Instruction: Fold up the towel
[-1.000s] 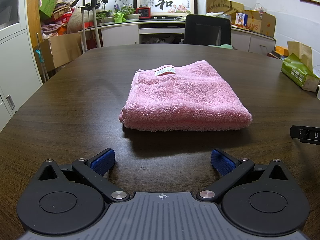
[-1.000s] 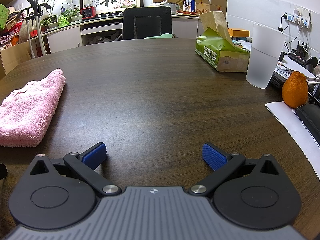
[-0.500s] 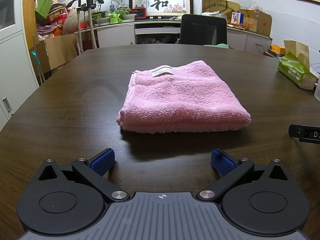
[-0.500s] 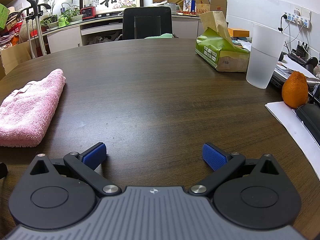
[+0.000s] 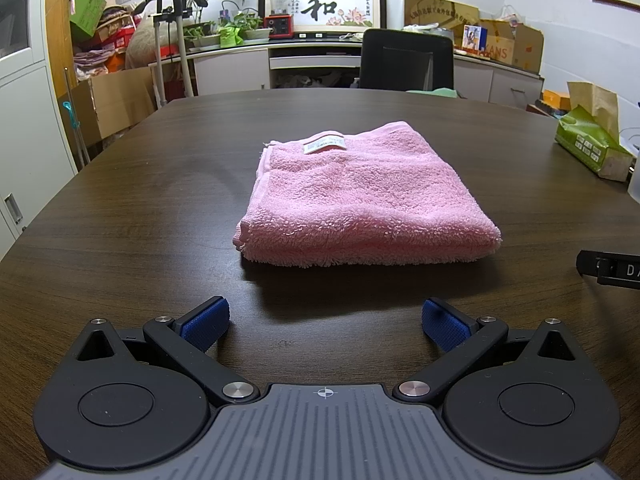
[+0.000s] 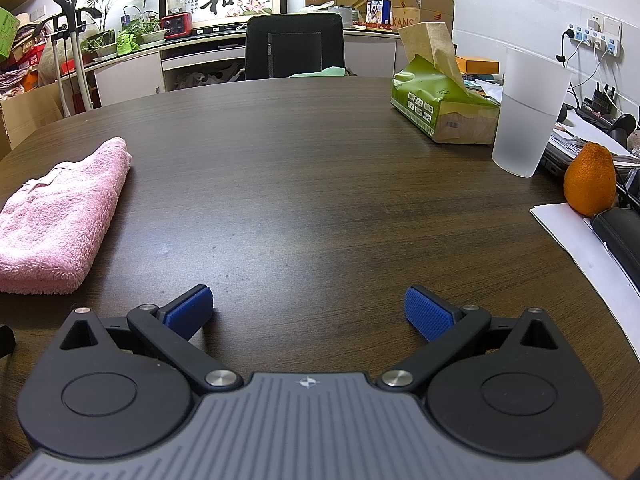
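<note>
A pink towel (image 5: 360,196) lies folded into a thick rectangle on the dark wooden table (image 5: 140,208), with a white label on its far edge. It also shows at the left of the right wrist view (image 6: 60,216). My left gripper (image 5: 326,322) is open and empty, low over the table just in front of the towel's near fold. My right gripper (image 6: 308,310) is open and empty, over bare table to the right of the towel. Part of the right gripper (image 5: 612,268) shows at the right edge of the left wrist view.
A green tissue pack (image 6: 440,96), a frosted plastic cup (image 6: 528,112), an orange (image 6: 590,182) and papers (image 6: 580,240) stand along the table's right side. A black office chair (image 6: 294,46) is at the far edge.
The left wrist view has shifted slightly, and the towel now sits a little further right and lower in it. The right gripper has not moved. Both stay open.
</note>
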Demonstrator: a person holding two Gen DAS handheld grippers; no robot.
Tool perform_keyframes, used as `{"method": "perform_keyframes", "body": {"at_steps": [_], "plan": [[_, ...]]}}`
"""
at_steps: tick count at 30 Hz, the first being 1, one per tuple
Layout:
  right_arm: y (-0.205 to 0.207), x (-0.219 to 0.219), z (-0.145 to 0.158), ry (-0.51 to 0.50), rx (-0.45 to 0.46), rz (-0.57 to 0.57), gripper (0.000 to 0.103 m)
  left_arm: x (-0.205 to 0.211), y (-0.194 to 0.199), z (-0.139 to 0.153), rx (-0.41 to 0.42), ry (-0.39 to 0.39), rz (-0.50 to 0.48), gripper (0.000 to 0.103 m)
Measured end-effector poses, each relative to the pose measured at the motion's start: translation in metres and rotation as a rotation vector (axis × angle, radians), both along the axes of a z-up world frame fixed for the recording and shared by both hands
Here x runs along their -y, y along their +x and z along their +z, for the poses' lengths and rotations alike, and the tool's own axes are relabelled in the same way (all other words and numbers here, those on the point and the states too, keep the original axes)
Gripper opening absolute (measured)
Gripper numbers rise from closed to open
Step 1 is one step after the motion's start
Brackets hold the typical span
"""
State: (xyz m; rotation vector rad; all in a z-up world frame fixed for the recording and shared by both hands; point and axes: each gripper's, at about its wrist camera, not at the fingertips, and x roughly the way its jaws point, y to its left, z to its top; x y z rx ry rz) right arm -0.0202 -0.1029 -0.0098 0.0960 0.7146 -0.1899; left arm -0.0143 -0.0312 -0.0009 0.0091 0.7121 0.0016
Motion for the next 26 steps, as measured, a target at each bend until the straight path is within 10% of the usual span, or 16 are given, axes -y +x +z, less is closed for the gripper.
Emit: {"method": "perform_keyframes", "body": {"at_steps": [26], "plan": [[-0.0002, -0.0001, 0.0, 0.0, 0.0, 0.0, 0.103, 0.0072, 0.0032, -0.0009, -0.002, 0.009, -0.001, 0.103]]}}
